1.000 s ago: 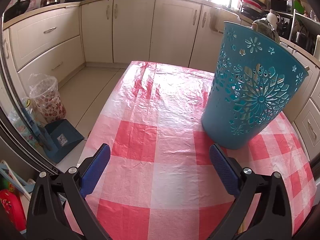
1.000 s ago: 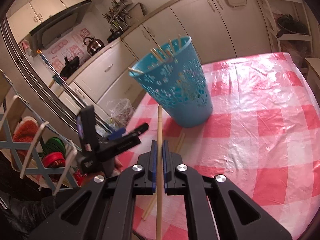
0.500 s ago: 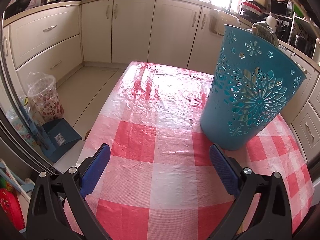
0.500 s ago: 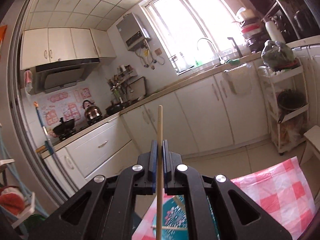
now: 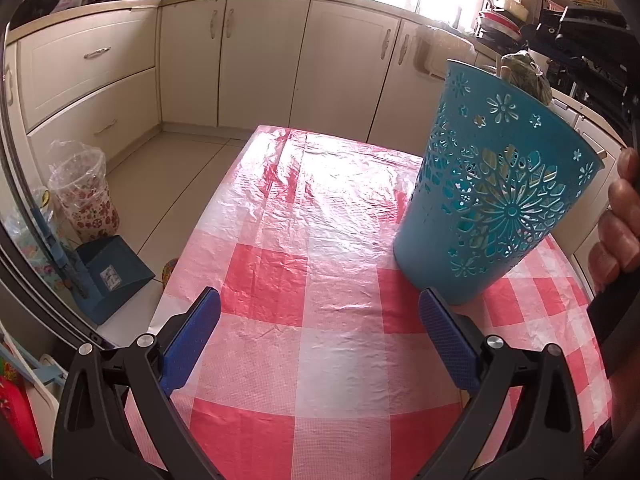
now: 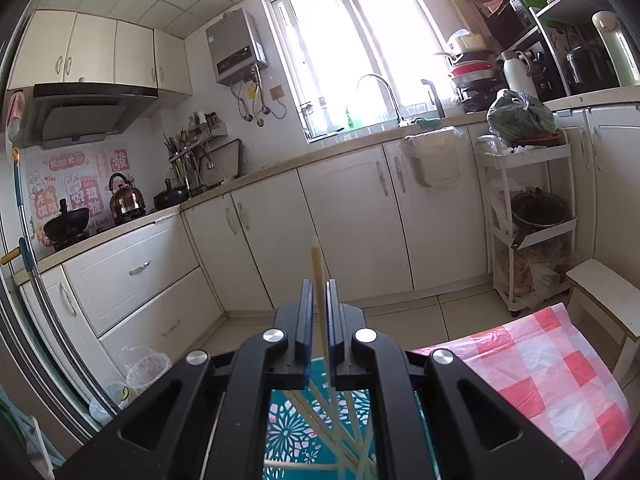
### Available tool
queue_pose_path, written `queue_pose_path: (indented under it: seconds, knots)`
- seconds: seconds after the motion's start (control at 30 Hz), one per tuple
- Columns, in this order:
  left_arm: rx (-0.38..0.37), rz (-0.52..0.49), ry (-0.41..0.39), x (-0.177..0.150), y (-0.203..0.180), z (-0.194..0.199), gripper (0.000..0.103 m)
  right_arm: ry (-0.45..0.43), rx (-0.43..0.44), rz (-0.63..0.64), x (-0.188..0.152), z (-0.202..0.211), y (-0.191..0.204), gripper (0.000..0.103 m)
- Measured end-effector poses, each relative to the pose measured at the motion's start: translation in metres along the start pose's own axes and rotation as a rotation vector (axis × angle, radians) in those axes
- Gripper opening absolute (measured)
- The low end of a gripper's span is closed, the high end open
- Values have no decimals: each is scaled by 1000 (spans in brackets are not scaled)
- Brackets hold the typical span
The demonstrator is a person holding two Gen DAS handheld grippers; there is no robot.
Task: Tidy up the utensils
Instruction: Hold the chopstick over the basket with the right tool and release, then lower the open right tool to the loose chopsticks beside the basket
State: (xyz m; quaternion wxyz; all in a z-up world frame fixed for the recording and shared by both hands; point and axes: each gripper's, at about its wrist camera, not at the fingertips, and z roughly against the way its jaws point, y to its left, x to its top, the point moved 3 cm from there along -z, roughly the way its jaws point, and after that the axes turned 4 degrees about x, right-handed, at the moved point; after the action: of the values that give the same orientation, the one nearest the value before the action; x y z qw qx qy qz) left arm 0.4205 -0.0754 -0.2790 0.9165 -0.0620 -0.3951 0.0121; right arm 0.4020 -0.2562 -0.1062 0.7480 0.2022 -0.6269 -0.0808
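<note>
Several chopsticks already lie in the basket (image 5: 496, 200), the right tool (image 6: 319, 320) clenches another chopstick (image 6: 317, 272) above it, and the left tool (image 5: 320, 328) hangs released over the desk (image 5: 304, 264).

A home kitchen. Cream cupboards (image 6: 344, 232) under a long counter, a sink tap (image 6: 378, 92) by the bright window (image 6: 360, 40), a kettle (image 6: 126, 200) and black pan (image 6: 66, 222) on the stove, a hood (image 6: 84, 114) above. A table with a red checked cloth (image 5: 320, 280).
</note>
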Motion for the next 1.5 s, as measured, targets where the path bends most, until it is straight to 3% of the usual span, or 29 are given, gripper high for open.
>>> queue_pose_path:
  seconds: [0.1,0.17,0.23,0.37,0.5,0.7,0.83,1.0,1.5]
  knots:
    - [5,-1,2,0,0,-1,95,10,7,18,-1,16,0,8]
    - [8,-3,2,0,-1,-1,95,9,10,35,-1,34,0,16]
    - [11,-2,3,0,-1,-1,95,-1,2,55,-3,56,1,35]
    - [18,-1,2,0,-1,-1,95,11,-27,97,-19,103,2,40]
    - [24,-2,2,0,-1,-1,95,133,-73,113,-64,129,-6,49]
    - [32,1,6,0,-1,-1,95,451,-65,71,-137,107,-19,49]
    - [35,10,8,0,1,-2,95,550,-35,95,-156,85,-7,43]
    - [33,14,9,0,2,-2,95,623,-41,109,-174,64,3,33]
    - [28,17,9,0,4,-2,95,696,-88,108,-182,45,5,33]
